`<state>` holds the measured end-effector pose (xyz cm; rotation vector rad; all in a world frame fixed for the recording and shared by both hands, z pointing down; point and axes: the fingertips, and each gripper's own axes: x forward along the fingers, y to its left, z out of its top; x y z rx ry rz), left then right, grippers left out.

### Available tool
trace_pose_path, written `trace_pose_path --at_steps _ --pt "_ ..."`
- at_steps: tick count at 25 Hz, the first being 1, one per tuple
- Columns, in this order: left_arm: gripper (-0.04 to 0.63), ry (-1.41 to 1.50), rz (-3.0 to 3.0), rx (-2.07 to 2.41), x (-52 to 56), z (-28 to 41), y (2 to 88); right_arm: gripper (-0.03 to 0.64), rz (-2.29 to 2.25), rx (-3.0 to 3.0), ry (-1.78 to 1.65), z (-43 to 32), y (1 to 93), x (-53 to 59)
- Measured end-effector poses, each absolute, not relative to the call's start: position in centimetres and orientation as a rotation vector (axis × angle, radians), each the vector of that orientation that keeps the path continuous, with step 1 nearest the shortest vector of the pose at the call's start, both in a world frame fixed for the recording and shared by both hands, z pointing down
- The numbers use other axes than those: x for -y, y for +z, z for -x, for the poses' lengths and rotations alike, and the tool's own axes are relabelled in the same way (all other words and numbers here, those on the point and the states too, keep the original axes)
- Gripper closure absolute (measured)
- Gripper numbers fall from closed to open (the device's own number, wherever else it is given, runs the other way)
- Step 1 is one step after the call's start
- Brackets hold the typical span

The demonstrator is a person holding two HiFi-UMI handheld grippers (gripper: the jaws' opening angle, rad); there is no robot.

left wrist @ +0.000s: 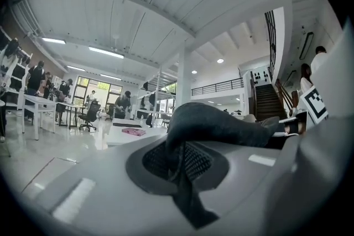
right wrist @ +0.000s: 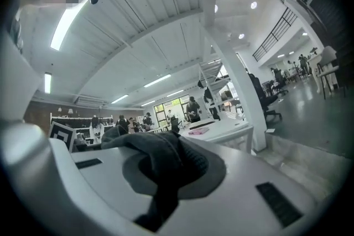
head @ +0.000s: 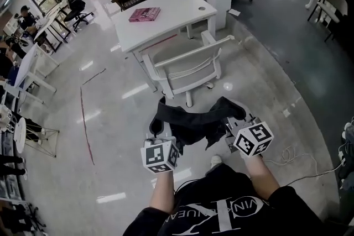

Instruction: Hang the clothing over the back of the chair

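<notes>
Step in hand, as judged: the dark garment [head: 193,119] is being carried toward the white chair [head: 188,72]; no draping is begun.

Position of work: the garment is held clear of the floor [head: 110,119], strung between the two grippers and sagging in bunched folds at the middle. It is near the backrest [head: 193,53] but apart from it. The chair is seen drawn up to the white desk [head: 166,27], backrest on the person's side.

Method, as judged:
- The cloth should be kept spread between the grippers so that a flat span, not a bundle, is presented to the top rail.
- Both ends should be lifted above the rail together and kept level.
- The middle of the garment should be carried across the rail, then lowered so that comparable lengths fall front and back.
- Release should be left until the weight is borne by the rail.
- Risk noted: an uneven split may let the cloth slide off, and the hanging folds may catch on the chair frame.

Left gripper [head: 157,131]: jaws are nearly together and clamped on a fold of the garment [left wrist: 221,124]. In the left gripper view a tail is seen hanging from the pinch and the rest runs off to the right.

Right gripper [head: 232,124]: jaws are likewise nearly closed on the garment's other end [right wrist: 149,146], cloth pinched between the pads, a short tail drooping below.
</notes>
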<state>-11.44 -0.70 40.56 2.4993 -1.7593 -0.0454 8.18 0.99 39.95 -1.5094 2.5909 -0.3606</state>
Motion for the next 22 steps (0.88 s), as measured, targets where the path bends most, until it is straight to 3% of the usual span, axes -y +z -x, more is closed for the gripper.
trace_pose_path --at_steps 22 --pt "0.572 -0.121 -2.557 1.786 15.5 4.7 35.6 0.591 1.301 -2.561 -0.393 -12.2 35.2 15.6"
